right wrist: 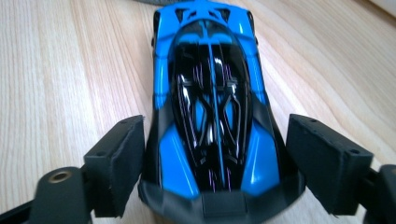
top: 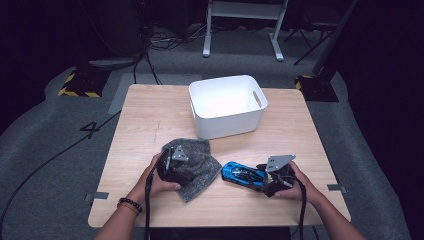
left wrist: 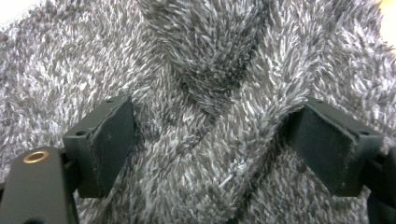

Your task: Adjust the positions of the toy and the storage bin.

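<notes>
toy car [right wrist: 210, 116] glossy blue, black top

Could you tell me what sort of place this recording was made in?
Probably a lab or studio set up for recording, not a home: a lone wooden table on grey carpet, cables across the floor, hazard-striped stand feet, and dark surroundings.

on the table [top: 150, 115] there was one white bin [top: 227, 106], near the middle of the far edge. one grey fuzzy cloth [top: 197, 167] lay toward the near edge, left of centre. one blue toy car [top: 243, 175] sat toward the near edge, right of centre. two grippers were counted, the left gripper [top: 172, 167] and the right gripper [top: 277, 177], and two hands.
</notes>
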Available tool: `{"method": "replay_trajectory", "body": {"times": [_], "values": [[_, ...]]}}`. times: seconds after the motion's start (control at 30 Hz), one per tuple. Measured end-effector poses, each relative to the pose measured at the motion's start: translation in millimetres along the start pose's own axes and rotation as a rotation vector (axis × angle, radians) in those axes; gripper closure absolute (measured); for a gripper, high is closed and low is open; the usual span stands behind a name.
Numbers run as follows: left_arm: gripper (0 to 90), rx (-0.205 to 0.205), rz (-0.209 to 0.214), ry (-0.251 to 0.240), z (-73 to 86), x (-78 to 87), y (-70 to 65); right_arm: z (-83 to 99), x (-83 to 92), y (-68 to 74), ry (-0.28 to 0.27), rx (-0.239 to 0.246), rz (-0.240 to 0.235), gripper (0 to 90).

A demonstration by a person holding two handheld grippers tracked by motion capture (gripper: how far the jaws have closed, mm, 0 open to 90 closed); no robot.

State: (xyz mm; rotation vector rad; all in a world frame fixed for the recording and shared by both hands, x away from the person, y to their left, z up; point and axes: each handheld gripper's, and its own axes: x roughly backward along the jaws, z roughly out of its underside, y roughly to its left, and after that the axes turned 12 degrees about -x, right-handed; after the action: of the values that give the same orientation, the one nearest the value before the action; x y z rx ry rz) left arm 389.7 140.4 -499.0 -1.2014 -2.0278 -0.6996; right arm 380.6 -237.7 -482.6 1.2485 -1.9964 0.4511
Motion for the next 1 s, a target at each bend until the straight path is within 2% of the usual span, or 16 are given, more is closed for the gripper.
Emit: {"method": "replay_trajectory", "body": {"times": [0.2, 0.33, 0.43, 0.53, 0.77, 0.87, 0.97, 1.0], "values": [[15.2, 0.001, -0.002, -0.009, 1.3, 0.0, -0.1, -10.2, -6.3, 3.8, 0.027, 0.022, 0.009, 21.3], [14.9, 0.000, -0.005, -0.018, 1.8, -0.9, 0.2, -17.0, -7.9, 3.4, 0.024, 0.004, 0.006, 21.6], [14.8, 0.000, -0.008, -0.014, 1.4, -0.9, -0.2, -16.3, -9.9, 0.8, 0.026, -0.019, -0.010, 21.6], [14.8, 0.001, -0.011, -0.018, 1.7, -1.3, -0.5, -16.4, -11.2, -1.0, 0.033, -0.032, -0.005, 20.8], [14.3, -0.003, -0.018, -0.034, 2.7, -2.6, -1.1, -27.1, -15.0, 6.7, 0.040, 0.008, -0.011, 22.0], [14.4, -0.005, -0.019, -0.038, 3.2, -2.7, -1.0, -33.5, -17.5, 7.5, 0.044, 0.005, -0.011, 22.5], [14.3, -0.007, -0.017, -0.038, 3.5, -2.5, -1.0, -40.7, -21.3, 11.2, 0.065, 0.036, 0.017, 23.5], [14.4, -0.007, -0.016, -0.039, 3.5, -2.5, -0.9, -43.1, -22.8, 12.6, 0.075, 0.039, 0.010, 23.3]]}}
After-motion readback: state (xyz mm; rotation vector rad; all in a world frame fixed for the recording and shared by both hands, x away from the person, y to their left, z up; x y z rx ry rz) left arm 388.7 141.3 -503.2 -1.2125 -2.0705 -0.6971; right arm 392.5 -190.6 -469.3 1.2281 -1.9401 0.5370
